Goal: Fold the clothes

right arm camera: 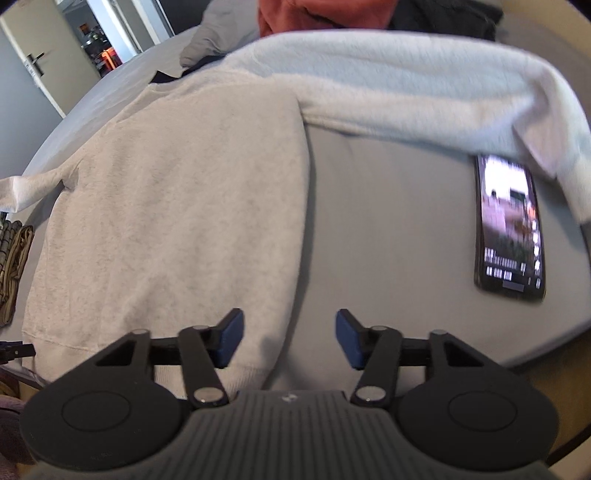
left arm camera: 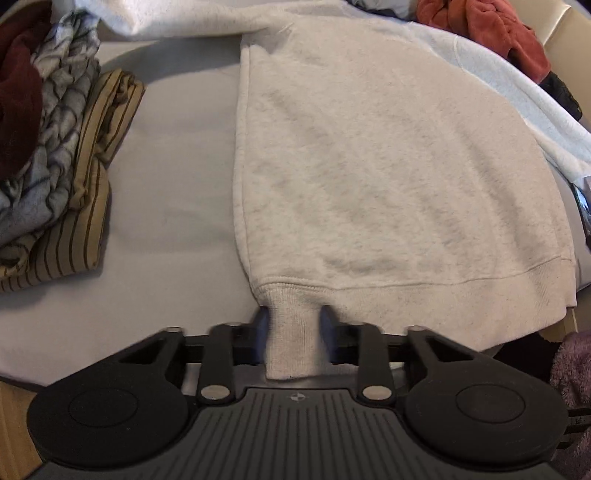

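Note:
A light grey sweatshirt lies flat on the pale bed sheet, its ribbed hem nearest me. In the left wrist view my left gripper is shut on the hem's left corner, and a bunched strip of ribbing stands pinched between the blue pads. The right wrist view shows the same sweatshirt with one sleeve stretched out to the right. My right gripper hovers open over the hem's right corner. The garment's edge runs below the gap between its pads, which do not touch it.
A stack of folded clothes, striped tan and grey patterned, sits left of the sweatshirt. A rust-red garment lies at the far right. A lit phone rests on the sheet right of the sweatshirt. A door shows far left.

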The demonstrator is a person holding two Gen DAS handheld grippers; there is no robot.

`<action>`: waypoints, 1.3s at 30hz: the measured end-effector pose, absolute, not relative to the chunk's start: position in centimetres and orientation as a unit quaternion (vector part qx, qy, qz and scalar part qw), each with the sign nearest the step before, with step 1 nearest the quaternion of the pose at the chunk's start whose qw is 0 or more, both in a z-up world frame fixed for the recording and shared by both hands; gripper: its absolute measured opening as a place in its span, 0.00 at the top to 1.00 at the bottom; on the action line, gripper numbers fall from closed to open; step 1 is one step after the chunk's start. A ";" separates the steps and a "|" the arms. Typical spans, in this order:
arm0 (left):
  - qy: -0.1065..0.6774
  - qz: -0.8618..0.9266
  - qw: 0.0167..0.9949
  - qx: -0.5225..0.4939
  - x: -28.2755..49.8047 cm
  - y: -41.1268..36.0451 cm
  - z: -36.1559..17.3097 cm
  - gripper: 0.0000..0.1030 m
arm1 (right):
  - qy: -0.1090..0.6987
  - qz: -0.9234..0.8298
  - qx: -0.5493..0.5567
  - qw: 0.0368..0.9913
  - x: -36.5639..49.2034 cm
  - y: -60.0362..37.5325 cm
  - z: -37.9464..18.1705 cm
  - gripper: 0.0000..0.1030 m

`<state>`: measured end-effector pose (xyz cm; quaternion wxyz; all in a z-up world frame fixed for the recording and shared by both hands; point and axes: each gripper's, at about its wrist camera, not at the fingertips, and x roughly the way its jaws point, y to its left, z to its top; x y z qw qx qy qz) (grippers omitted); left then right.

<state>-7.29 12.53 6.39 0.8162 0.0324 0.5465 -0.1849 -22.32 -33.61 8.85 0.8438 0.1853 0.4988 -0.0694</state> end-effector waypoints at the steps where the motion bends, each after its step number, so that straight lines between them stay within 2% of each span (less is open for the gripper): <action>1: 0.544 -0.182 0.819 0.026 -7.2 12.7 6.6 0.92 | 0.503 -0.068 0.192 0.840 -22.4 -33.6 8.6 0.49; 7: 0.559 -0.123 0.817 -0.066 -6.6 17.0 6.5 0.95 | 0.520 -0.053 0.208 0.827 -22.9 -32.6 7.3 0.50; 8: 0.563 -0.119 0.815 -0.072 -6.5 17.3 6.2 0.95 | 0.522 -0.050 0.212 0.825 -22.8 -32.4 7.1 0.53; 11: 0.561 -0.119 0.817 -0.054 -6.6 16.8 6.0 0.95 | 0.526 -0.041 0.243 0.814 -22.8 -32.4 6.3 0.58; 19: 0.564 -0.114 0.817 -0.047 -6.6 16.4 6.1 0.95 | 0.525 -0.042 0.305 0.794 -22.8 -32.8 3.7 0.58; 20: 0.564 -0.113 0.817 -0.045 -6.6 16.3 6.1 0.95 | 0.523 -0.033 0.307 0.794 -22.5 -32.4 3.6 0.66; 21: 0.563 -0.112 0.817 -0.045 -6.7 16.3 6.1 0.95 | 0.522 -0.023 0.309 0.795 -22.4 -32.0 3.7 0.80; 22: 0.563 -0.112 0.817 -0.044 -6.7 16.3 6.2 0.95 | 0.521 -0.017 0.310 0.795 -22.3 -31.7 3.8 0.82; 23: 0.563 -0.112 0.817 -0.043 -6.8 16.2 6.3 0.95 | 0.520 -0.010 0.311 0.795 -22.2 -31.4 4.0 0.89; 24: 0.563 -0.114 0.818 -0.042 -6.8 16.1 6.4 0.95 | 0.519 -0.008 0.305 0.799 -22.1 -31.1 4.3 0.90; 31: 0.528 -0.177 0.823 -0.111 -8.1 16.5 11.5 0.96 | 0.486 -0.022 0.255 0.836 -22.4 -32.8 11.4 0.92; 35: 0.490 -0.224 0.814 -0.217 -9.2 18.3 15.4 0.96 | 0.463 -0.030 0.157 0.872 -21.9 -33.8 17.5 0.93; 39: 0.491 -0.243 0.782 -0.297 -10.7 19.8 15.5 0.96 | 0.471 -0.019 0.063 0.880 -22.1 -32.9 21.2 0.95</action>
